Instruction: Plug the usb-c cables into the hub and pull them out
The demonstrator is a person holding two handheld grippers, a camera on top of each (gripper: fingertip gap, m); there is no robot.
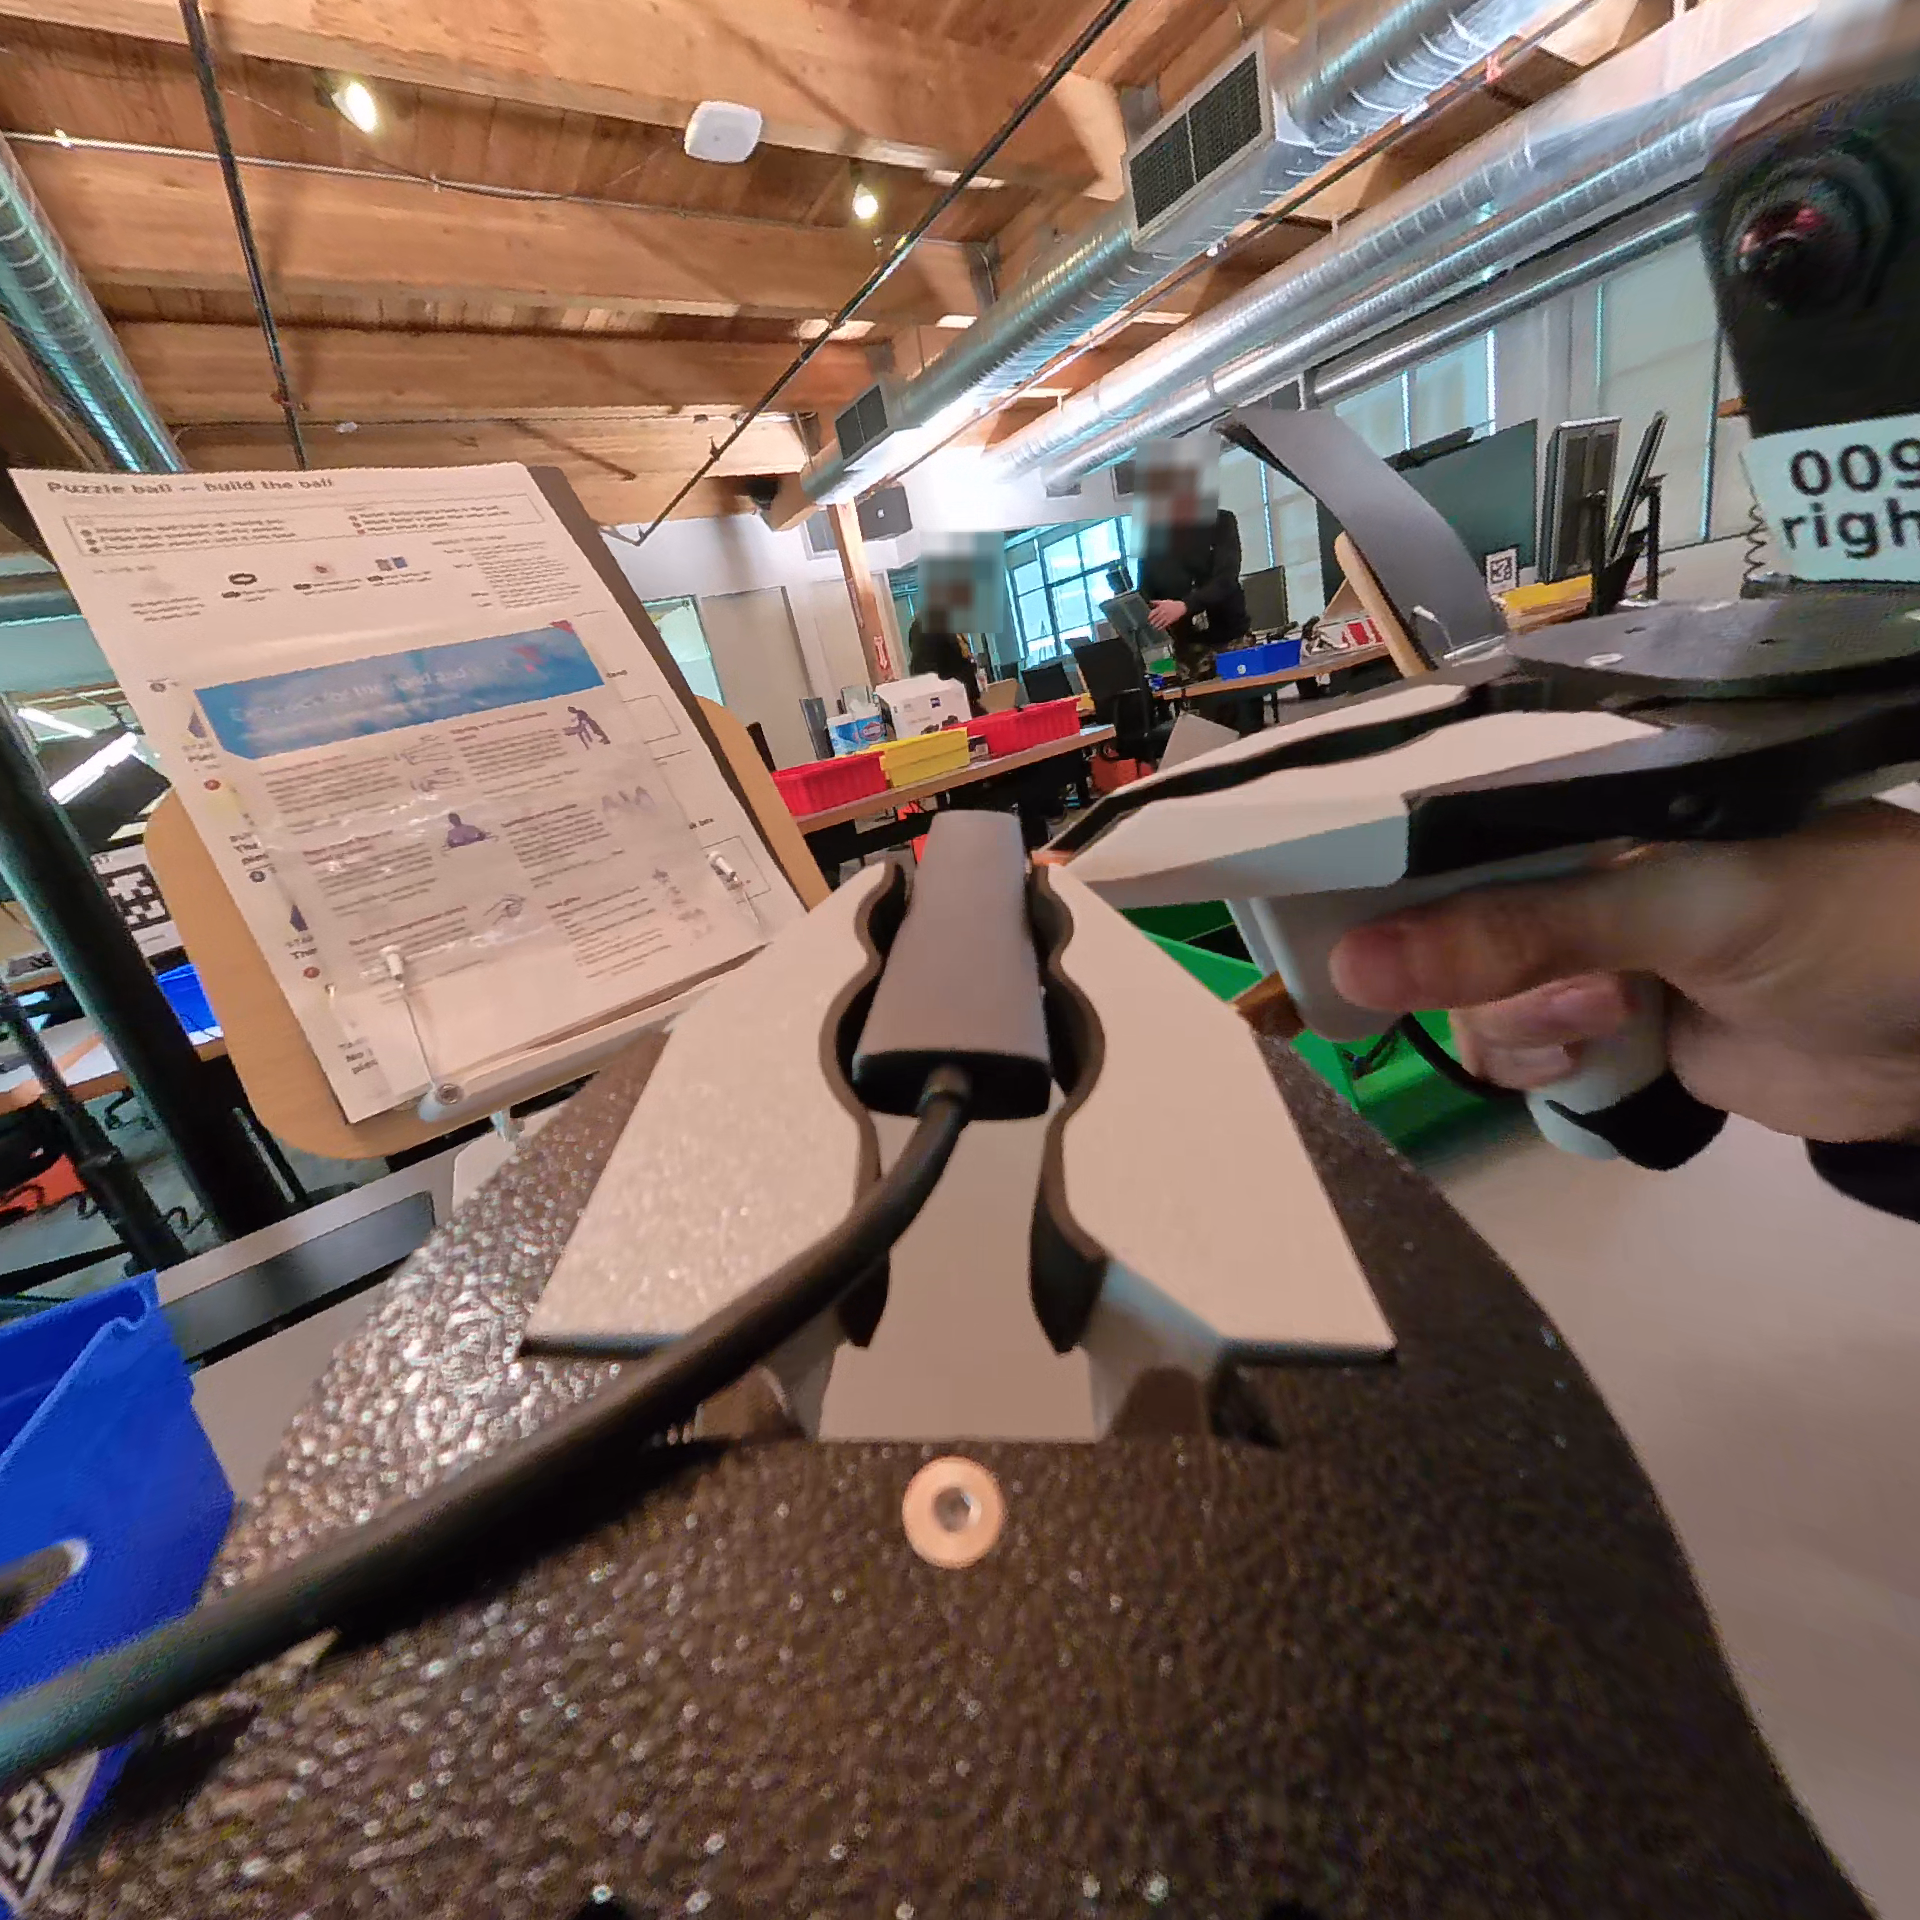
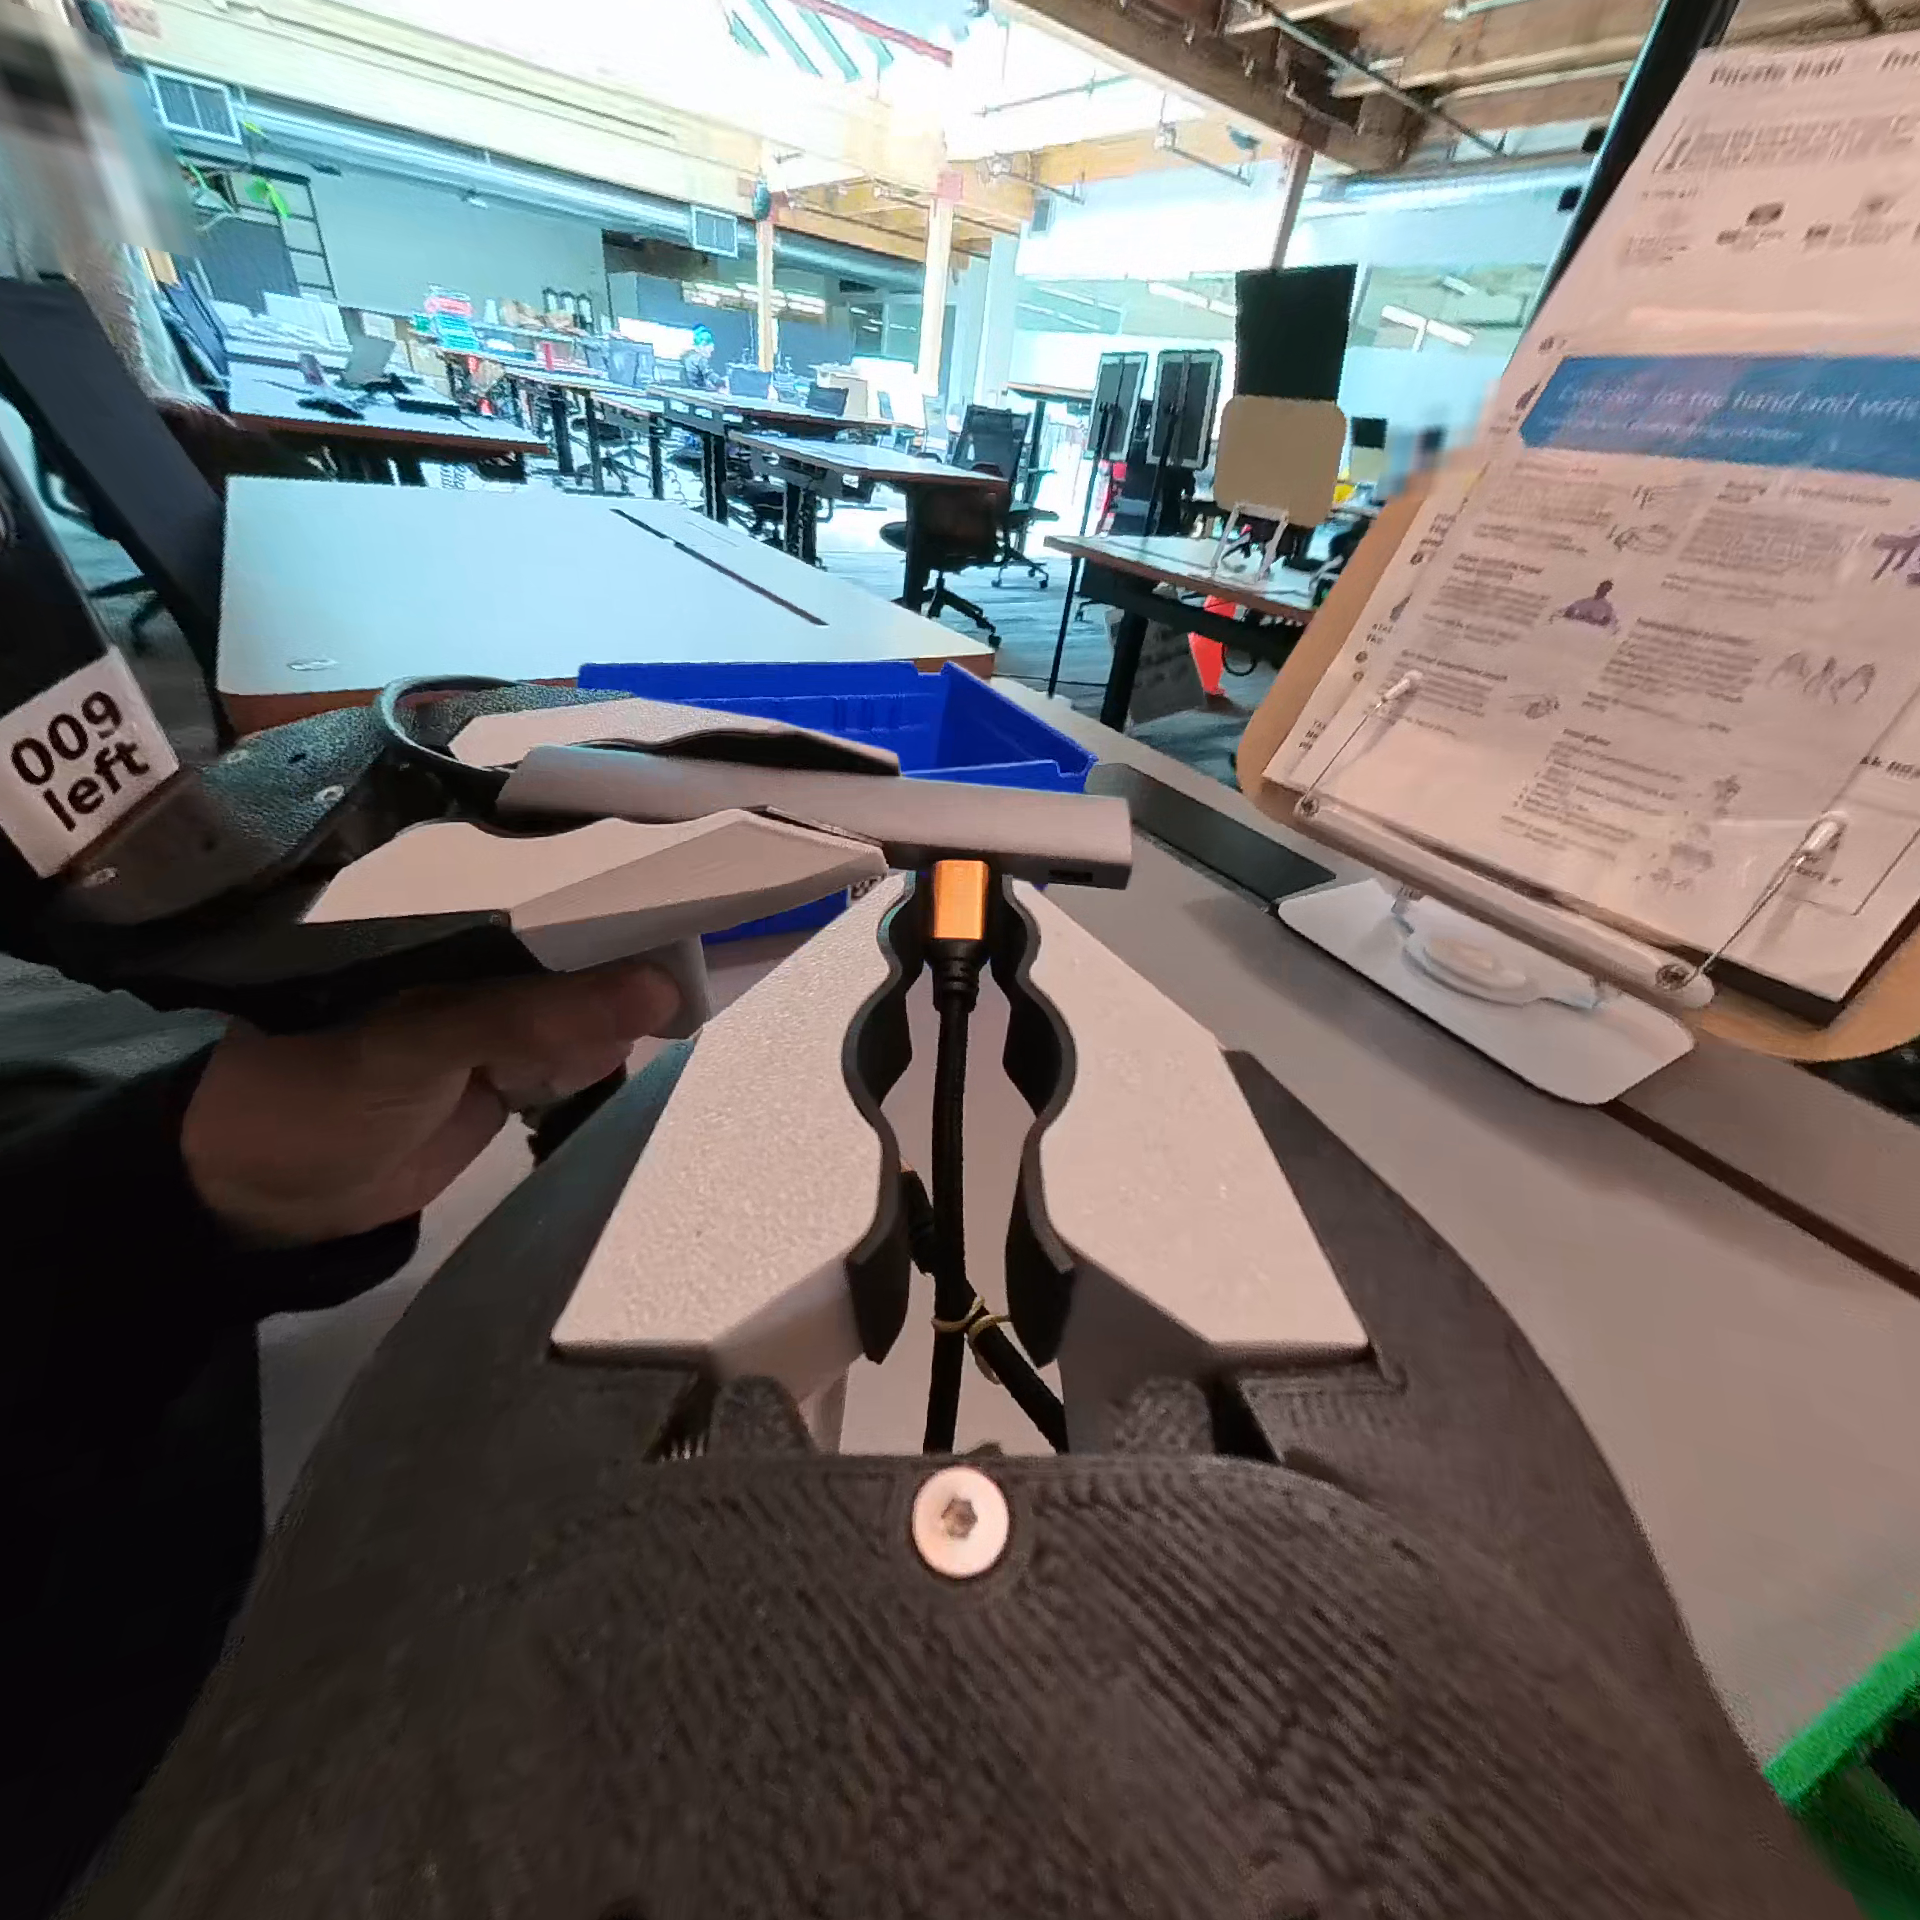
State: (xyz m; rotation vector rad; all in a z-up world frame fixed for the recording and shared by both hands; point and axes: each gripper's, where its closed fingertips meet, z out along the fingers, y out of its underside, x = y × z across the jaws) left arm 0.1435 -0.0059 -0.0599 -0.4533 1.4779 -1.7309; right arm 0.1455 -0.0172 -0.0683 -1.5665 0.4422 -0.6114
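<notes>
The left gripper [image 1: 961, 935] is closed around the grey USB-C hub [image 1: 961, 956], which is lifted off the surface [image 2: 1558, 1351] with its own black lead [image 1: 623, 1403] trailing back over the gripper body. In the right wrist view the hub [image 2: 935, 821] lies crosswise, level, just ahead of the right gripper's tips, with one narrow port visible on its near side towards the free end. The right gripper [image 2: 961, 925] is pinched onto the orange metal plug of a USB-C cable [image 2: 958, 904], whose tip meets the hub's side; how deep it sits cannot be told. The cable's black braided cord [image 2: 948, 1143] runs back between the fingers. In the left wrist view the right gripper [image 1: 1049, 852] comes in from the right, touching the hub's side. A blue bin [image 2: 935, 717] stands behind the hub, and a document stand with printed sheets [image 2: 1610, 623] sits along the surface's far edge.
</notes>
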